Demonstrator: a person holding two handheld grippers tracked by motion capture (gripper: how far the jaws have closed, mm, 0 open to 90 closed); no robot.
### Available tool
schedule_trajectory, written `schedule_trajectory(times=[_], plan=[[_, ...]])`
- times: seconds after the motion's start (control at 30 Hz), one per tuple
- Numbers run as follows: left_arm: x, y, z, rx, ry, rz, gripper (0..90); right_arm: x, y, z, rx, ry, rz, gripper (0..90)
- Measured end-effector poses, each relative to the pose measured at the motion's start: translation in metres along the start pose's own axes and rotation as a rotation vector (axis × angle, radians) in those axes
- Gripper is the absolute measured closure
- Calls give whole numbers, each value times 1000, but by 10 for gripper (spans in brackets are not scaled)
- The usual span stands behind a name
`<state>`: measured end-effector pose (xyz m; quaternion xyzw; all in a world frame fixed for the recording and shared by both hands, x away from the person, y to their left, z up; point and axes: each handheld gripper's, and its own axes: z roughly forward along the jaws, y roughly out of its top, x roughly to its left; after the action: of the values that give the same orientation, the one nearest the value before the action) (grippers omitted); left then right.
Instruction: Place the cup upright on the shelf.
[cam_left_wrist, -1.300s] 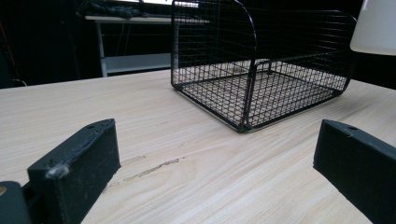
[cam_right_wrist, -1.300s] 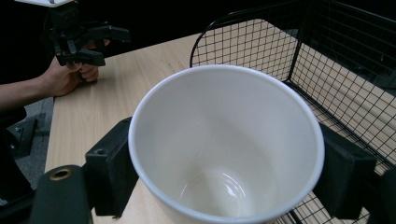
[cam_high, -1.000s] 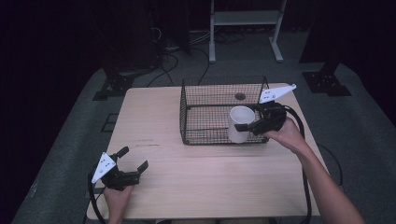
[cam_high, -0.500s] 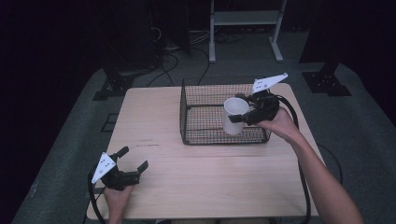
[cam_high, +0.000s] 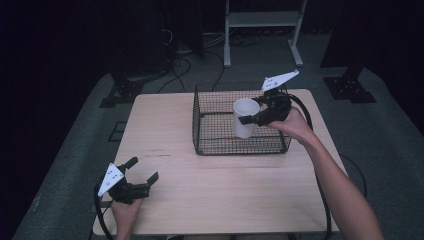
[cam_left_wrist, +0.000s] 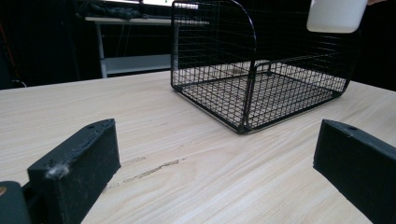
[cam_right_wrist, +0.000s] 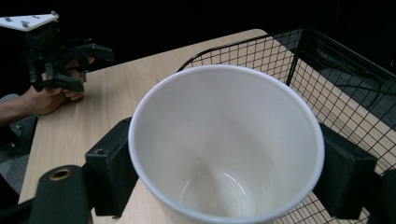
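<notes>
My right gripper (cam_high: 256, 118), jaws clamped on the upright white cup (cam_high: 245, 117), holds it above the wire basket (cam_high: 215, 145); left gripper (cam_high: 140, 176) rests open, near-left.

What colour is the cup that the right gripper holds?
White, the cup; clearest in the right gripper view.

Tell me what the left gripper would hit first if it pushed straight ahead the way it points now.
Likely the wire basket. The left gripper, fingers open, points low across bare table at the basket's near corner. Nothing lies between them, though depth is hard to judge.
</notes>
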<state>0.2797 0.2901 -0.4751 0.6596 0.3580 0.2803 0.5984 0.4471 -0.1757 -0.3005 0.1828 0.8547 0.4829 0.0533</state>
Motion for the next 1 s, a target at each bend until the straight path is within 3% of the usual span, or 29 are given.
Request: schedule_trajectory(times=[1.0], plan=[[0,0,0,0,-6,1,0,-30,22,39,14,-4,17,192]])
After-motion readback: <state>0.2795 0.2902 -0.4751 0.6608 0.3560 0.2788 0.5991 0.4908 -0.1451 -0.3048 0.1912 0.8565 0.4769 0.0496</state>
